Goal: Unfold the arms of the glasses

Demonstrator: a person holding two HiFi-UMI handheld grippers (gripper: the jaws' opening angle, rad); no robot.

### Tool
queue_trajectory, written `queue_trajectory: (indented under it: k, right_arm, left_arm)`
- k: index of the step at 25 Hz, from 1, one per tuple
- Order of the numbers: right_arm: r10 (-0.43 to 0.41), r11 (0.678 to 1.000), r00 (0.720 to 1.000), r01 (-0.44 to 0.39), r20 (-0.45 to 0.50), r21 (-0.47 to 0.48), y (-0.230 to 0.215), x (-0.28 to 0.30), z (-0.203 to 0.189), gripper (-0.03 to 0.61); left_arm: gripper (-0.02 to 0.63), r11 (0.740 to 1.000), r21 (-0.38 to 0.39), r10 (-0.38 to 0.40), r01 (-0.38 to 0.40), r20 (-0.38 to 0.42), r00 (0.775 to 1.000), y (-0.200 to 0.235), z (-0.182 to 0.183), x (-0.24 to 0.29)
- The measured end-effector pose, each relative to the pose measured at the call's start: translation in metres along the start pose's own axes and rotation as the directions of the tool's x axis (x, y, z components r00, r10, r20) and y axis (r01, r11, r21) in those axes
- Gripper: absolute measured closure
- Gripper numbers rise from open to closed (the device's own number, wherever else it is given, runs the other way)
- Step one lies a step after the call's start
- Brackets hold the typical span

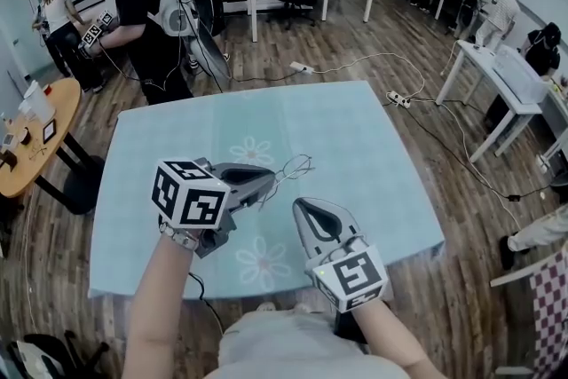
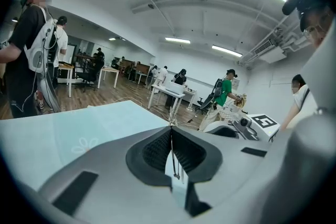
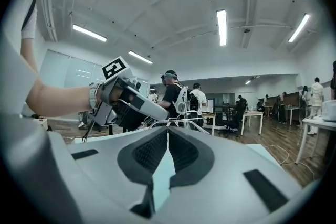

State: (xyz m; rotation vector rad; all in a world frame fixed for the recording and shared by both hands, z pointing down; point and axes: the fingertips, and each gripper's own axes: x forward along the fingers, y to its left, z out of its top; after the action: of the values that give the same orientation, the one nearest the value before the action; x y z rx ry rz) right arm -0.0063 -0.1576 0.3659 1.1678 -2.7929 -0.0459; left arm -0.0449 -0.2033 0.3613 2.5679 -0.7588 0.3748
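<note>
the left gripper [image 1: 266, 180] is clamped on the thin wire-framed glasses [image 1: 293, 166] and holds them in the air, clear of the pale blue tabletop with white flower prints [image 1: 355, 146]. they sit over its middle, a little toward the near edge. in the left gripper view the jaws are pressed together on a fine strand of the frame [image 2: 171, 157] that runs down between the dark ribbed pads; most of the glasses stick out beyond the tips. the right gripper [image 1: 300, 207] sits just beside them, nearer the person. its jaws are fully together with nothing between them, as the right gripper view [image 3: 167, 131] shows, and it looks across at the wire loops [image 3: 181, 121] and the left gripper's tips [image 3: 164, 114]. the frame is too thin to tell which part is pinched, or whether either arm has swung out, though it reads as a compact bundle, so the arms are likely folded. my judgement is that the task is at the steadying stage, with the glasses gripped and presented and the unfolding itself not yet begun. the next move calls for the right gripper to part its jaws, close in on the free end of one arm and take it lightly, then swing it outward about its hinge while the left keeps the frame steady. the wire looks springy and slippery, so a gentle pinch and a slow arc seem wise.
</note>
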Motion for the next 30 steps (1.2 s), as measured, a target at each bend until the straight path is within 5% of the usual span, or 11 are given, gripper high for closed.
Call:
queue_trajectory:
  k: [4, 7, 15, 20, 30]
  right_arm:
    - [0.009, 0.999, 1.0, -0.009, 0.003, -0.04, 0.011, 0.004, 0.0, 0.559]
    - [0.014, 0.997, 1.0, -0.016, -0.017, -0.075, 0.019, 0.01, -0.002, 0.431]
    - [0.004, 0.984, 0.998, -0.016, -0.064, -0.177, 0.038, 0.018, -0.015, 0.298]
    - [-0.105, 0.956, 0.992, 0.08, -0.073, -0.282, 0.035, 0.023, -0.019, 0.295]
    - [-0.135, 0.971, 0.986, 0.114, -0.092, -0.21, 0.025, 0.031, -0.025, 0.322]
  left_arm:
    - [0.604, 1.0, -0.016, -0.019, 0.018, -0.047, 0.999, 0.002, -0.001, 0.006]
    - [0.604, 0.999, -0.047, -0.026, 0.023, -0.074, 0.997, 0.002, -0.003, 0.01]
    - [0.604, 0.991, -0.124, -0.061, 0.048, -0.103, 0.993, -0.007, -0.008, 0.017]
    - [0.604, 0.983, -0.171, -0.088, 0.068, -0.114, 0.99, -0.006, -0.005, 0.019]
    - [0.604, 0.98, -0.181, -0.104, 0.082, -0.114, 0.988, -0.005, -0.007, 0.022]
